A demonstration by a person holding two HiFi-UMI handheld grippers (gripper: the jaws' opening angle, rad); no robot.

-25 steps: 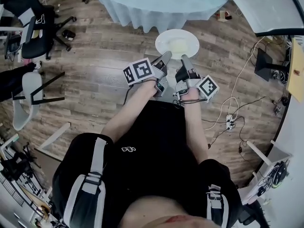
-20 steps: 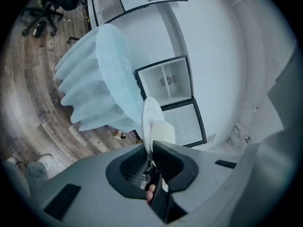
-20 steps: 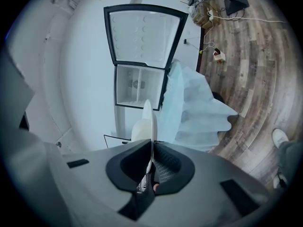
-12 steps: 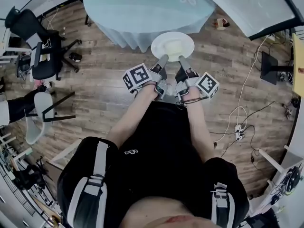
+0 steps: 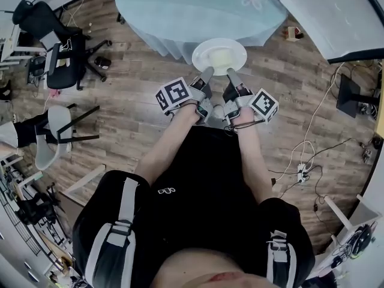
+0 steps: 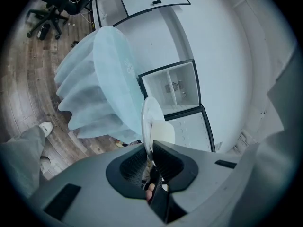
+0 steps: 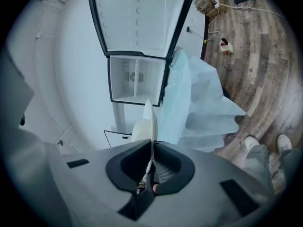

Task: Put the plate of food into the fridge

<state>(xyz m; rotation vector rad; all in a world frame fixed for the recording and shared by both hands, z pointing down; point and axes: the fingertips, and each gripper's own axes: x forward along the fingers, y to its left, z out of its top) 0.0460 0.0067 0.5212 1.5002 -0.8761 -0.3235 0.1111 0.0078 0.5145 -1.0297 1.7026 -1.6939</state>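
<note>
Closer to the round tabletop (image 5: pixel 198 5) than a second ago, the plate (image 5: pixel 219 45) rides between both tongs.

I have the left tongs (image 5: pixel 207 72) clenched on the plate's near-left rim and the right tongs (image 5: pixel 230 72) clenched on its near-right rim. In each gripper view the thin white edge runs straight down between the ribbed pads (image 7: pixel 164 170). From the head view the plate hangs level above the wooden floor (image 5: pixel 138 95), and its far edge overlaps the pale blue cloth (image 5: pixel 165 38) draped from the tabletop. A pale mound of food (image 5: pixel 221 57) sits in its middle. Beyond the cloth, both gripper views show the white fridge (image 6: pixel 173 86) against the wall with its door (image 7: pixel 139 20) swung open, well apart from the plate.
</note>
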